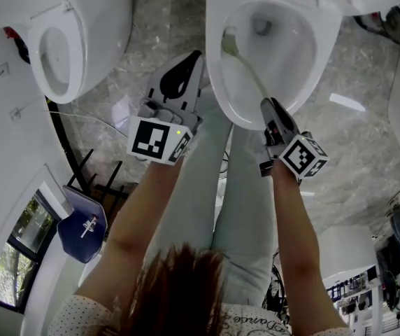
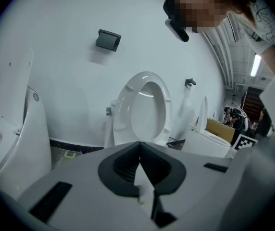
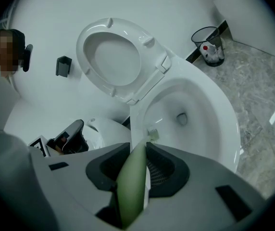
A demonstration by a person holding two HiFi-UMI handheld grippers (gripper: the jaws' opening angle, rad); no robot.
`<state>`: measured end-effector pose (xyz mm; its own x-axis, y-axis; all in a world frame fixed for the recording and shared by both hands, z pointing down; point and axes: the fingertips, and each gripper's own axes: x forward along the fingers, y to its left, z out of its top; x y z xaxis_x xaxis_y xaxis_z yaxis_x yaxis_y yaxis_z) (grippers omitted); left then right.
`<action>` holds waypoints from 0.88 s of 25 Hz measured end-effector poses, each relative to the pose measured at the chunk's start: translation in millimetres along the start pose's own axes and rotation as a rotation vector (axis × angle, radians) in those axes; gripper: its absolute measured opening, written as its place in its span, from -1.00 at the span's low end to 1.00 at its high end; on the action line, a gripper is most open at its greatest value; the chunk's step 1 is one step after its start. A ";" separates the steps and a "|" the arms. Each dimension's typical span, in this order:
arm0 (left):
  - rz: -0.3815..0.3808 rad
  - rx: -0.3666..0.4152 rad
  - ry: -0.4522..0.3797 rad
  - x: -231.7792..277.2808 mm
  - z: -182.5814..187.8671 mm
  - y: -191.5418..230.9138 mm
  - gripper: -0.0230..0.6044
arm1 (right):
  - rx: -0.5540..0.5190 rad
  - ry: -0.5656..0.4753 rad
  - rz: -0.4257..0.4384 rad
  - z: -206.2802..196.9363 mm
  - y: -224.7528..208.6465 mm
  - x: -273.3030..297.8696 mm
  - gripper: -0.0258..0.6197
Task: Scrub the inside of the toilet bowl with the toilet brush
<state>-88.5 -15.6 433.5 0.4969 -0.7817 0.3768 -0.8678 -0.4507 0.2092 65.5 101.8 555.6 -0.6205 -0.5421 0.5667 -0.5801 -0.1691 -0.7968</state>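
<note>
Scrubbing seemed under way: the right gripper (image 1: 268,106), clamped on the toilet brush (image 1: 247,67), held its head at the toilet bowl (image 1: 215,82) inner wall, probably needing a sweep around next, while the left gripper (image 1: 191,60) hung closed and empty.

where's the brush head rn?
Head view: the brush head is inside the toilet bowl, against its left inner wall, left of the drain hole; its green handle runs back to the right tool.

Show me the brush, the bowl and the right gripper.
brush (image 1: 250,72): head view, middle of its handle.
bowl (image 1: 294,54): head view, bare inner wall.
right gripper (image 1: 268,106): head view, tip, shut on the handle.
</note>
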 end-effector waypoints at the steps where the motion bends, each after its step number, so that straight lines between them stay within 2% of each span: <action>1: 0.002 0.000 -0.002 -1.2 1.1 -0.4 -0.92 | 0.006 0.005 0.000 -3.1 -0.1 -3.3 -0.56; 9: 0.022 0.005 -0.015 -10.9 3.3 -5.1 -0.92 | 0.014 0.054 0.006 -17.8 -1.0 -17.4 -0.56; 16: 0.042 -0.003 -0.017 -22.0 1.5 -10.6 -0.92 | -0.022 0.094 0.015 -19.1 2.0 -20.0 -0.56; 22: 0.045 -0.011 -0.016 -26.2 0.7 -21.5 -0.92 | -0.033 0.185 0.018 -30.4 -3.2 -38.3 -0.55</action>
<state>-82.9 14.3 418.5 0.4576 -0.8079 0.3714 -0.8891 -0.4107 0.2020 75.1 148.2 542.8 -0.7156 -0.3834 0.5839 -0.5834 -0.1316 -0.8015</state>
